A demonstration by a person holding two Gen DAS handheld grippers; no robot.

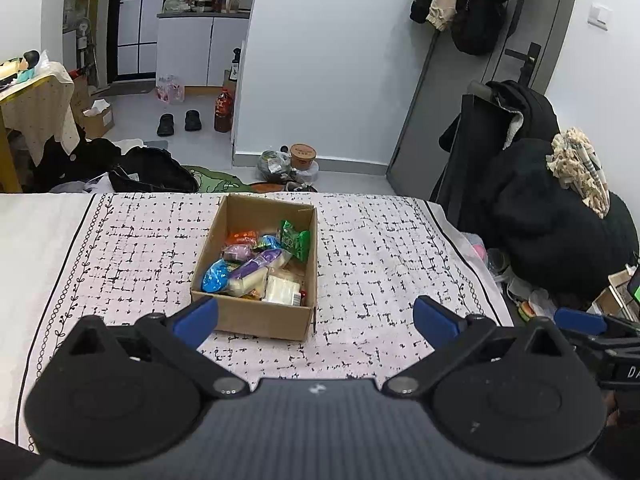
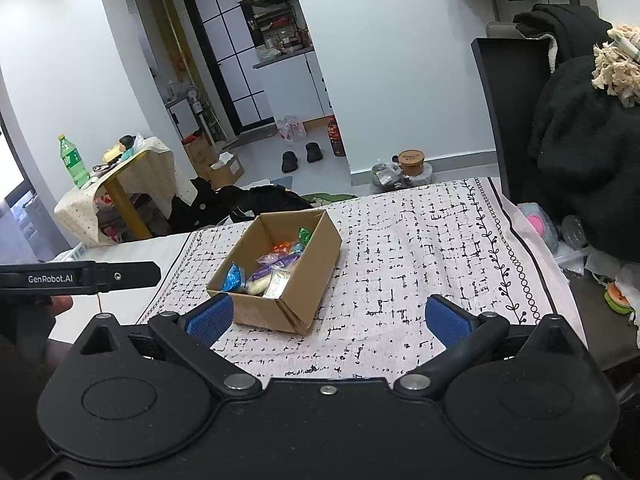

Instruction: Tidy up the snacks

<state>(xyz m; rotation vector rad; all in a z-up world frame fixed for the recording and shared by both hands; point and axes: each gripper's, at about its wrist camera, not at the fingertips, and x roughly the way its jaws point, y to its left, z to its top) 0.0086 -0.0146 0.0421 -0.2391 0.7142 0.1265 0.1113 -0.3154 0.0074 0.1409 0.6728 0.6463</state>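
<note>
Cardboard box (image 1: 256,272) sits open-topped on a patterned cloth (image 1: 380,248) over the table; in the left wrist view it lies at 12 o'clock of the left gripper (image 1: 316,318), just beyond the blue fingertips (image 1: 198,318); snack packets (image 1: 256,264) fill the box floor: a blue packet (image 1: 215,276) at the near left corner, a purple packet (image 1: 256,264) across the middle, an orange packet (image 1: 241,237) toward the far wall, a green packet (image 1: 295,239) leaning on the right wall, pale wrapped pieces (image 1: 282,289) along the near wall; left gripper fingers spread wide, nothing between them; left fingertip overlaps the near left corner of the box in view, contact cannot be told; right gripper (image 2: 326,318) likewise spread wide and empty, box at about 11 o'clock of it, its left fingertip (image 2: 210,316) just before the box's near corner; cloth between the grippers and the box is bare; surroundings: a black chair back with dark coats (image 1: 520,184) at 2 o'clock off the table edge; a grey door (image 1: 492,60) behind it; a round tub (image 1: 303,155) and bags on the floor at 12 o'clock past the far table edge; a pair of black shoes (image 1: 179,122) and a dark red bottle (image 1: 223,110) at 11 o'clock; in the right wrist view a green bottle (image 2: 74,160) on a small side table (image 2: 132,176) at 10 o'clock; a hand (image 2: 60,306) at 9 o'clock holds the other gripper's black body.
</note>
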